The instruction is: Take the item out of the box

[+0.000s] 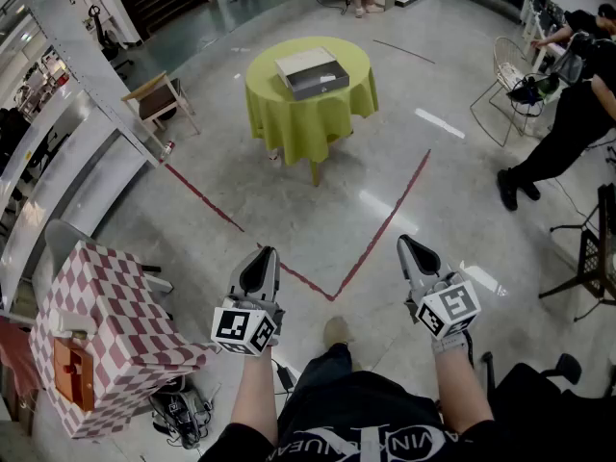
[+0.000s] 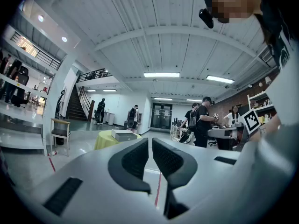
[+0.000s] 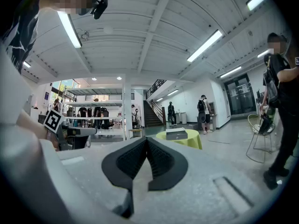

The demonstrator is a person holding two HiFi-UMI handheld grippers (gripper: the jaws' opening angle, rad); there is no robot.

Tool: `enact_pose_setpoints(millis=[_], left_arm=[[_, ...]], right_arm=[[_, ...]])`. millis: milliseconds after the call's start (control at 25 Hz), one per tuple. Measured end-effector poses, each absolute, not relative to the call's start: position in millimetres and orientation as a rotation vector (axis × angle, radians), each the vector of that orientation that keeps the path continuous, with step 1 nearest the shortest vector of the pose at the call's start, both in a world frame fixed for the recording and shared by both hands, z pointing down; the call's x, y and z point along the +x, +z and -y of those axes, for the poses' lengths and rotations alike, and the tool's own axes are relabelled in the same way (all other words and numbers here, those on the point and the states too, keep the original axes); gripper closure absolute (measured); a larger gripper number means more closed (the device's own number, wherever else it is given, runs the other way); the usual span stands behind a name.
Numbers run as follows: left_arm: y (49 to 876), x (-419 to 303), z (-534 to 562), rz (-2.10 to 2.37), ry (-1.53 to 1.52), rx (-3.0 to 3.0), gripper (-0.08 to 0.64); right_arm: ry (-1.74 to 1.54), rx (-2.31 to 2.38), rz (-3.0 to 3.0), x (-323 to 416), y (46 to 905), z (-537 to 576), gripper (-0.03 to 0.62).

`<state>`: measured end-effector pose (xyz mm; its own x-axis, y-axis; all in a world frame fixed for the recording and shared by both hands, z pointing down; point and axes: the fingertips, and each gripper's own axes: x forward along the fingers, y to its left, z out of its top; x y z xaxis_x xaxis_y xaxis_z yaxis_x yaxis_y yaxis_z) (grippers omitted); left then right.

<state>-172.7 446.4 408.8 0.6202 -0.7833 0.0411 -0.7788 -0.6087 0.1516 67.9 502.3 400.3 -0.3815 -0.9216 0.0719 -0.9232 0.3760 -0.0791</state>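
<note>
Red floor tape fronts the green table bearing the box.

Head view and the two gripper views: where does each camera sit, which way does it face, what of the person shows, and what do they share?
Head view: on the head, facing forward and steeply down; shows forearms, left gripper, right gripper, box on yellow table ahead.
Left gripper view: on that gripper, level along its barely parted jaws; person's torso at right.
Right gripper view: on that gripper, level along shut jaws; torso at left.
Shared: all three see that box.
</note>
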Motion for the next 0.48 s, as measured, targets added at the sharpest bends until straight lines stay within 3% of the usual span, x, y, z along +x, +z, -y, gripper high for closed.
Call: enact_pose_setpoints(millis=[480], left_arm=[[412, -168, -350, 1.234, -0.045, 2.708, 0.529]], right_arm=[[0.226, 1.824, 2.553, 75, 404, -409, 0.588]])
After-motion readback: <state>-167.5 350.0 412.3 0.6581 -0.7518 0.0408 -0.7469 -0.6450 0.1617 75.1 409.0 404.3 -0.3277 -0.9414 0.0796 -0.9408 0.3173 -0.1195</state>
